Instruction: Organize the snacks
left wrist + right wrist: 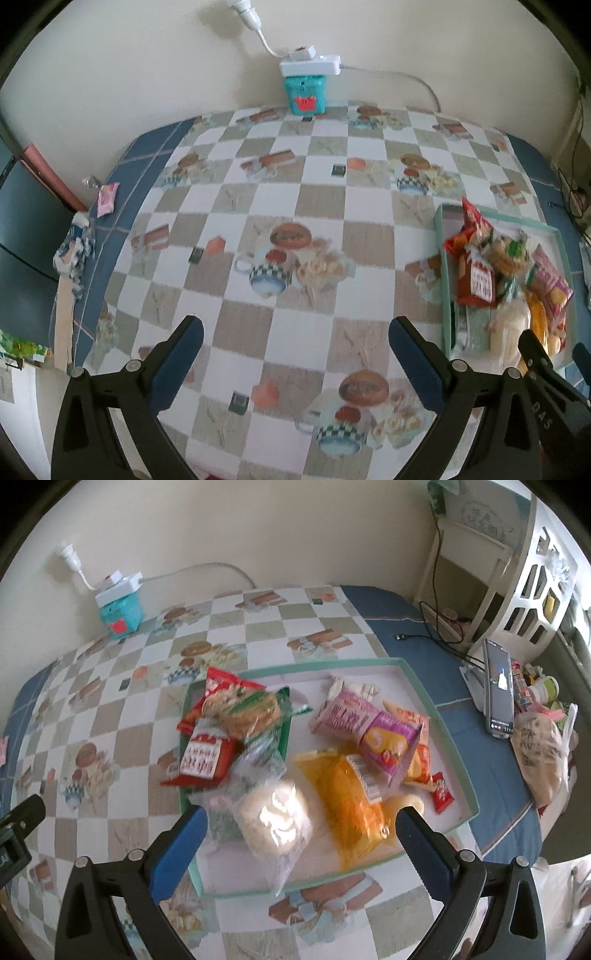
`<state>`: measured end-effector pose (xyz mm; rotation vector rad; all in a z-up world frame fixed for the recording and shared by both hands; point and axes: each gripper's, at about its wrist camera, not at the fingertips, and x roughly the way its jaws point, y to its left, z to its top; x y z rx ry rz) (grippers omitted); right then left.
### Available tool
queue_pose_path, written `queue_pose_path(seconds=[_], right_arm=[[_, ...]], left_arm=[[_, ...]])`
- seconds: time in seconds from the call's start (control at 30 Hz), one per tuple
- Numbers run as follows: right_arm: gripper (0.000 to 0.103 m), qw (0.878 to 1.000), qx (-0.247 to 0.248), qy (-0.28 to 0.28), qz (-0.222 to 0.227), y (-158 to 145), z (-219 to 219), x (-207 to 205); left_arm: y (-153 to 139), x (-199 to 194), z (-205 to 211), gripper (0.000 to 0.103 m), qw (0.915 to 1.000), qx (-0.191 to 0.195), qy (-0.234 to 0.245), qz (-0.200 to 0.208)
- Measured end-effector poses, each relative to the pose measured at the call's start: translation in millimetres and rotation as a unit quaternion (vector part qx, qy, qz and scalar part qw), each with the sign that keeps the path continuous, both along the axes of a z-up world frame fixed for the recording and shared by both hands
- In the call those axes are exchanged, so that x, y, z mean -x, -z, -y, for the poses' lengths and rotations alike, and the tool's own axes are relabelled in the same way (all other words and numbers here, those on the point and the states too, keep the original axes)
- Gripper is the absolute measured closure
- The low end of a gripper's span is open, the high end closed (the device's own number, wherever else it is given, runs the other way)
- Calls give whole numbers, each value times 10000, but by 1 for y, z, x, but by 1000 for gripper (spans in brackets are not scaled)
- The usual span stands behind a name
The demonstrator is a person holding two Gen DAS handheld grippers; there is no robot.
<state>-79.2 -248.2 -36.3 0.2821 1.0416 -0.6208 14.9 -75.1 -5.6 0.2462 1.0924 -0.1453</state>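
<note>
A shallow mint-green tray (pixel 436 709) on the checked tablecloth holds several snack packs: red packs (pixel 207 757), a green cookie pack (pixel 251 712), a clear pack of white snacks (pixel 273 819), an orange pack (pixel 351 801), and pink and purple packs (pixel 369 727). My right gripper (pixel 299 834) is open and empty, hovering just above the tray's near side. My left gripper (pixel 295 343) is open and empty over the bare cloth, left of the tray (pixel 441 236). The right gripper's tip (pixel 532 347) shows at the left wrist view's right edge.
A teal box (pixel 306 94) with a white power strip stands at the back by the wall. A pink packet (pixel 107 199) and a crumpled wrapper (pixel 74 254) lie at the table's left edge. A phone on a stand (pixel 498 690) and a bagged item (pixel 539 753) sit right of the tray.
</note>
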Motion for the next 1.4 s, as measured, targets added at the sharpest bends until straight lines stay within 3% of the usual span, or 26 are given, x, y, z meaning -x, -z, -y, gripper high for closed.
queue_pose_path(seconds=[0.27,0.77,0.93,1.4], right_arm=[[0,9998,-148,64,-93,7,-6,23],[0,9997,62,-181,-164,6,-26,48],[0,9999,94,-55,-16,0,-24,54],[0,9997,21,-182,-150,6,-26,48]], left_arm=[[28,19,-21,3,9985,-322,-176,-400],[29,49,-28,3,9992,-266,34,-288],[30,49,-30,3,9993,-202,9,-327],[33,48,-25,3,9989,-240,53,-394]])
